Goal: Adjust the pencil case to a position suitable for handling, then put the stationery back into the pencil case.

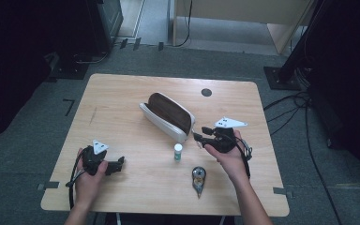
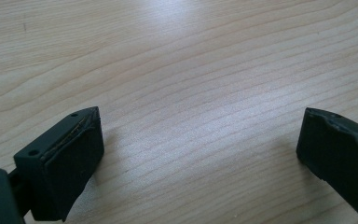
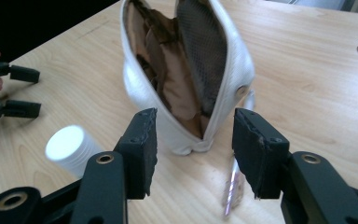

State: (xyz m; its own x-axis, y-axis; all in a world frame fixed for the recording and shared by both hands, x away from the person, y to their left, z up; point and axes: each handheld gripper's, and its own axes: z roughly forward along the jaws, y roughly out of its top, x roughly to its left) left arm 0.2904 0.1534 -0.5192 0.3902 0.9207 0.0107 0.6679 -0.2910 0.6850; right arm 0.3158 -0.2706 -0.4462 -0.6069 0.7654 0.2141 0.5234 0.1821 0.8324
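Nearest the person, a tape dispenser (image 1: 198, 178) lies on the wooden table (image 1: 122, 93) by the front edge, with a small white-capped bottle (image 1: 178, 151) standing just beyond it. The left gripper (image 1: 121, 164) rests low over bare wood with its jaws spread wide and nothing between them, while the right gripper (image 3: 193, 140) has its jaws partly apart (not pressing anything) just before the near end of the white pouch (image 3: 186, 70). The pouch lies open at mid-table, its brown lining showing, a zip pull (image 3: 233, 186) trailing from its end.
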